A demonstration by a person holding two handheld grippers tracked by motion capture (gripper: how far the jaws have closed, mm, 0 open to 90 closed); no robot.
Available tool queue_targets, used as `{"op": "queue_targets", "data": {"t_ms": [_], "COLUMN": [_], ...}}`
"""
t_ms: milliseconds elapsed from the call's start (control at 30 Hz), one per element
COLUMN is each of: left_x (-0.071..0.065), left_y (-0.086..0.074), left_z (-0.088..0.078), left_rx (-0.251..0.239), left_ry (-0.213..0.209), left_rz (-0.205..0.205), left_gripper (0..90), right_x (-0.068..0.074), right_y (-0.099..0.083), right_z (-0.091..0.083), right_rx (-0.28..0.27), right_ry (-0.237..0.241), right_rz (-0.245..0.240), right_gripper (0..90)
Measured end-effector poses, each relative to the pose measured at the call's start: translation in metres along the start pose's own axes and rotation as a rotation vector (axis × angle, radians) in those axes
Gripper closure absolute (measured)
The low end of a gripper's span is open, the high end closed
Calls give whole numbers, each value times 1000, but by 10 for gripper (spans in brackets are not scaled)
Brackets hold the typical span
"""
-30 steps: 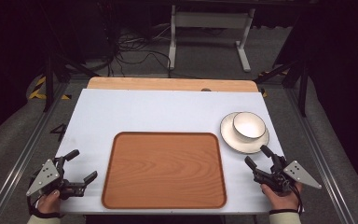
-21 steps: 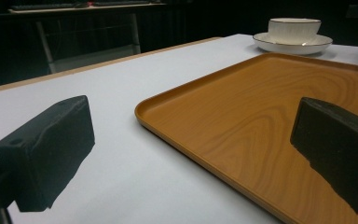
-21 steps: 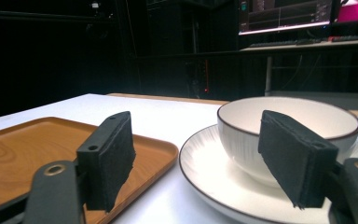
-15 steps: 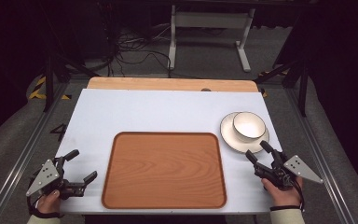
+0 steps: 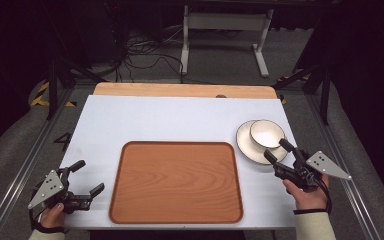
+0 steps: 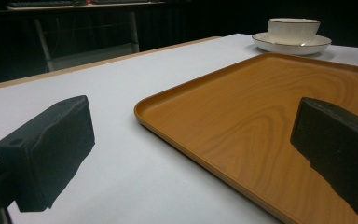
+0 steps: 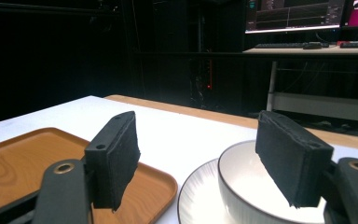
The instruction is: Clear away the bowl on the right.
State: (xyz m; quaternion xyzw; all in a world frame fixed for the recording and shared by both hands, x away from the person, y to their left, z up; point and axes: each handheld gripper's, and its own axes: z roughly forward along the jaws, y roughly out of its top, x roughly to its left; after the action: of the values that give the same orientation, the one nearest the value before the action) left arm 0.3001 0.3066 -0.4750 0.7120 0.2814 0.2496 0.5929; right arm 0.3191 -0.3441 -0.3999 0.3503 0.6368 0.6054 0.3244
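A white-topped table (image 5: 180,120) is being shown, with a strip of bare wood (image 5: 180,90) being left uncovered along its far edge. A wooden tray (image 5: 176,181) with rounded corners and a raised rim is being carried flat on the near middle of the top. A white saucer (image 5: 246,145) with a dark rim is being borne just beyond the tray's far right corner, apart from it, near the table's right edge. The rest of the white surface is being seen between them.
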Motion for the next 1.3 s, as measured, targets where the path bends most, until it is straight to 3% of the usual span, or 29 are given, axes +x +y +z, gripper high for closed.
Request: {"op": "queue_targets", "data": {"t_ms": [433, 800, 1100, 1300], "left_x": [1, 2, 1, 1], "left_y": [1, 1, 1, 1], "left_z": [1, 1, 1, 1], "left_rx": [12, 12, 9, 11], "left_ry": [-4, -8, -7, -7], "left_rz": [6, 2, -4, -3], "left_gripper": [3, 3, 3, 3], "right_x": [-9, -30, -45, -57], "right_y": [22, 34, 39, 43], "right_z": [12, 23, 41, 50], "right_rx": [10, 51, 128, 252], "right_ry": [7, -49, -87, -141], "right_rz": [-12, -8, 11, 21], "right_gripper": [297, 296, 330, 378]}}
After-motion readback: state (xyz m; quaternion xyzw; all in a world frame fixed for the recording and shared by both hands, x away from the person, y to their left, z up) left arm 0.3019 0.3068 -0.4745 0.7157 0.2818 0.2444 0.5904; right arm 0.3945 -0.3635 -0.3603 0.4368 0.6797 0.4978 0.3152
